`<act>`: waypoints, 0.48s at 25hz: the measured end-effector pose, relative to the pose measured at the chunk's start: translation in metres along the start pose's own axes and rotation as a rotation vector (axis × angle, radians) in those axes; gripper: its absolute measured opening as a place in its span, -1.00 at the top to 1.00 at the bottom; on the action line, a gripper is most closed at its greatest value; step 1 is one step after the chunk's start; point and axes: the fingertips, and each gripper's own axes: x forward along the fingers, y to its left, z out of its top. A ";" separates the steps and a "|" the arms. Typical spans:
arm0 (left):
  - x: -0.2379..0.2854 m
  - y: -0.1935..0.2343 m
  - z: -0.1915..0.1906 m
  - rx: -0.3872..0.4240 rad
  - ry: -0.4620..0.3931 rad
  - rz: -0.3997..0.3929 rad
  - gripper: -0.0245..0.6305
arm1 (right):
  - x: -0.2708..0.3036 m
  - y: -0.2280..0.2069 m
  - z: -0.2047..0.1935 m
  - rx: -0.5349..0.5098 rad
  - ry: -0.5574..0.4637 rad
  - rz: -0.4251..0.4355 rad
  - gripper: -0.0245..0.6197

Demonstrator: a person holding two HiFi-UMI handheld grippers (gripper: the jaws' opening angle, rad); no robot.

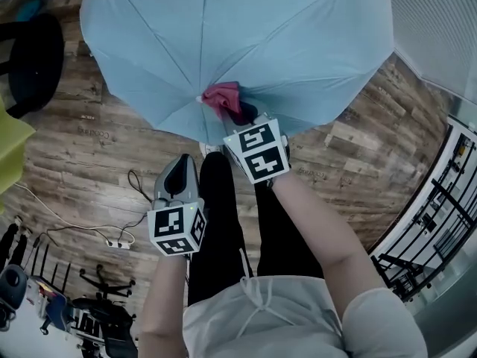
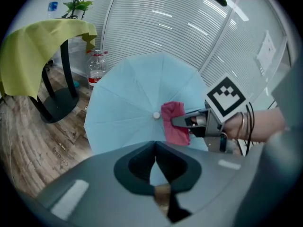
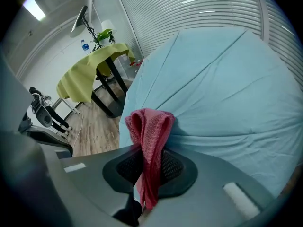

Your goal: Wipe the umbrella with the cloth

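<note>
Jaws of the right gripper (image 3: 150,164) clamp a pink knitted cloth (image 3: 149,126) just beside the tip of the open pale-blue fabric umbrella (image 1: 246,43). The left gripper (image 2: 155,161), clenched and empty, waits off its rim. Wiping seems barely begun.

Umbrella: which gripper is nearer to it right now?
Right. The right gripper holds the pink cloth against the umbrella beside its centre. The left gripper, shut and empty, sits back off its rim.
</note>
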 end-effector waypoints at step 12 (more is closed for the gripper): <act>0.027 -0.055 0.012 0.012 0.020 -0.008 0.91 | -0.031 -0.067 -0.018 0.038 -0.019 -0.008 0.73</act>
